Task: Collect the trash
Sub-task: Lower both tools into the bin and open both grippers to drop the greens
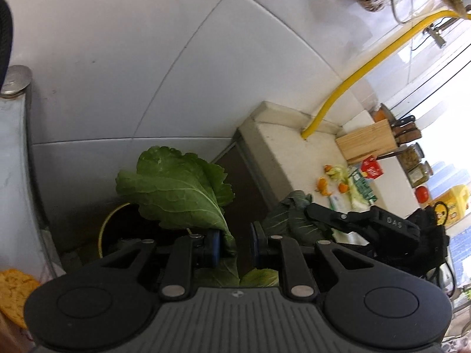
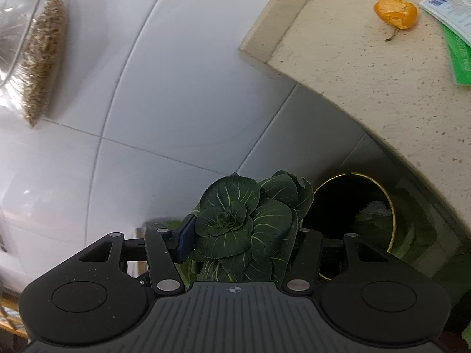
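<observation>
A large light-green cabbage leaf stands between my left gripper's jaws. Its stalk lies against the left pad, with a dark gap to the right pad, so the jaws are apart. Behind the leaf is a dark bin with a yellow rim. My right gripper is shut on a dark-green leafy vegetable head, which hides its right finger. The bin opens just right of it, with leaves inside. In the left wrist view the right gripper holds those dark leaves.
A speckled countertop overhangs the bin, carrying orange peel, green and white packaging, a wooden knife block, jars and a tomato. A yellow hose runs up the tiled wall. A bag of grain hangs at left.
</observation>
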